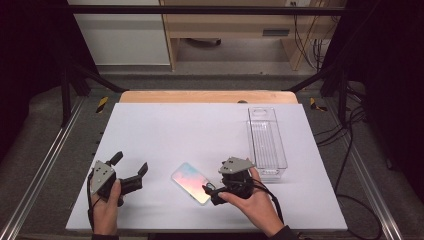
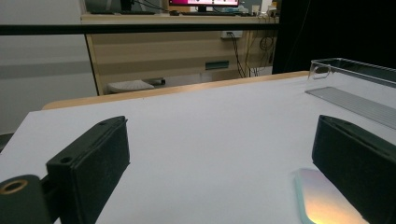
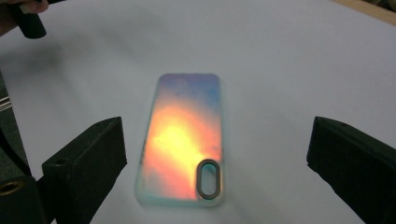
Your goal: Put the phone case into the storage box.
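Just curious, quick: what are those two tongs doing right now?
Left tongs: open, holding nothing.
Right tongs: open, holding nothing, at the phone case.

Clear plastic bin (image 1: 267,142) sitting empty at the far right of the white table (image 1: 165,130); wooden cabinet (image 1: 235,30) standing beyond, cables (image 1: 307,35) dangling beside.
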`<control>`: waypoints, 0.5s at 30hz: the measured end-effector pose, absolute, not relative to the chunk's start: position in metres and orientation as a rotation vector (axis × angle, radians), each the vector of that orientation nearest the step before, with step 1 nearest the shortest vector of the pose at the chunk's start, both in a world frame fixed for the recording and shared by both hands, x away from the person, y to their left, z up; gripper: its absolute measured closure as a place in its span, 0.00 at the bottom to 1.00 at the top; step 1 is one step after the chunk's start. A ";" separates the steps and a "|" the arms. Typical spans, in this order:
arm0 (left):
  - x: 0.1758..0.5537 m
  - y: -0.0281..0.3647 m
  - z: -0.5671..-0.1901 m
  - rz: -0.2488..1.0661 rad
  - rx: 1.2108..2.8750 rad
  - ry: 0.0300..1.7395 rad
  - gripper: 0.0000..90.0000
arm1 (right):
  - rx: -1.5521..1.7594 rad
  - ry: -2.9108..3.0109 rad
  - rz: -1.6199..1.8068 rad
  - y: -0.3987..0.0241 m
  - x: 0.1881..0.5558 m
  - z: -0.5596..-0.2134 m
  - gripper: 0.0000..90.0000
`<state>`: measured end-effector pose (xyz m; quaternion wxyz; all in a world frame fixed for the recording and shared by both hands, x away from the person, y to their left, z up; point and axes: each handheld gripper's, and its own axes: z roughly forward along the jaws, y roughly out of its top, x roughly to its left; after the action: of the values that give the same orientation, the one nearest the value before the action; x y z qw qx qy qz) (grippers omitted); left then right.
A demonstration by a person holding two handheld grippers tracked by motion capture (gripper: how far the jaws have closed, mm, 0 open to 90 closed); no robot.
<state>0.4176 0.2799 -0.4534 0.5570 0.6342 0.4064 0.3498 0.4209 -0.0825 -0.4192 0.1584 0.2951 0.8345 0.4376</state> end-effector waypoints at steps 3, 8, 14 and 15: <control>0.419 0.279 -0.454 0.827 1.508 0.949 0.04 | 0.849 2.434 1.214 -0.072 0.420 -0.431 0.06; 0.420 0.276 -0.455 0.826 1.525 0.938 0.04 | 0.861 2.493 1.161 -0.063 0.418 -0.444 0.06; 0.419 0.275 -0.455 0.825 1.532 0.932 0.04 | 0.894 2.554 1.112 -0.054 0.423 -0.459 0.06; 0.419 0.275 -0.455 0.824 1.533 0.930 0.04 | 0.894 2.554 1.112 -0.054 0.423 -0.459 0.06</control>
<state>0.4193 0.2751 -0.4551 0.5517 0.6479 0.3930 0.3483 0.4233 -0.0536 -0.4589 0.1080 0.3038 0.8678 0.3780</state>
